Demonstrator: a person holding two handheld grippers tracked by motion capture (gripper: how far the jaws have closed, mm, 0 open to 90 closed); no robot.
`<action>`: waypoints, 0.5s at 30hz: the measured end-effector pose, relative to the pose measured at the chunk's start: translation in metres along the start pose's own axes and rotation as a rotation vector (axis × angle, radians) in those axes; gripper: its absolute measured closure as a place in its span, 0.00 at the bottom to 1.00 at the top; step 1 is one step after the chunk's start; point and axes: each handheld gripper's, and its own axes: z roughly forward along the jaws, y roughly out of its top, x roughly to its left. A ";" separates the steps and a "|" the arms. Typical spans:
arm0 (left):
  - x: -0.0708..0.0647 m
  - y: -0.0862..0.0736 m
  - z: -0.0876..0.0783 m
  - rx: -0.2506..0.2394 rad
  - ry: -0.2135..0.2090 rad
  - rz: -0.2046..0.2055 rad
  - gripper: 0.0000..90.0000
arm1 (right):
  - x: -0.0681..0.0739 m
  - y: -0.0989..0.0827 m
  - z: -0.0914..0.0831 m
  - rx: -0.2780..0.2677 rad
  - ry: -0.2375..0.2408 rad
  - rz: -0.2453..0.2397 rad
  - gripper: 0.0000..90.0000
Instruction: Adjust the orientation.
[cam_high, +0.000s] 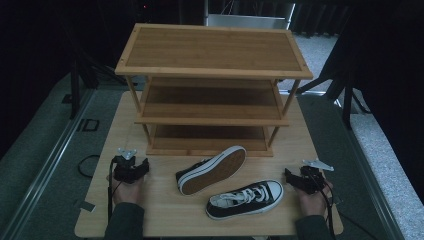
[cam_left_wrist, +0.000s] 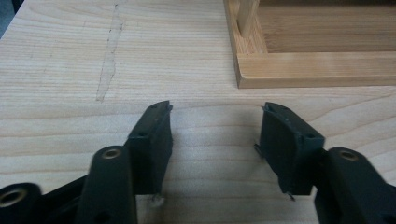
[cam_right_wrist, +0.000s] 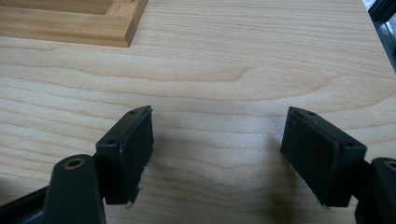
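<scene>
Now both hands rest low on the table (cam_high: 160, 205), left claw (cam_high: 131, 169) and right claw (cam_high: 299, 180) agape.

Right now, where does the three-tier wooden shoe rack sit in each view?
High view: the three-tier wooden shoe rack stands centre, behind both shoes.
Left gripper view: its bottom front corner fills the upper right.
Right gripper view: its base corner sits upper left.
Shared landmark: the pale wooden table.

Shoes (cam_high: 227, 182) between tools, rack (cam_high: 212, 90) behind
</scene>
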 end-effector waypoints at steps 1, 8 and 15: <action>0.000 0.000 -0.001 0.004 -0.002 -0.002 0.57 | 0.000 0.000 0.000 0.000 0.001 -0.002 0.28; -0.008 0.005 -0.013 -0.021 -0.120 0.027 0.58 | 0.000 0.000 0.000 0.000 0.003 -0.005 0.27; -0.042 0.020 -0.033 -0.064 -0.302 0.114 0.63 | 0.000 0.000 0.000 -0.001 0.004 -0.007 0.28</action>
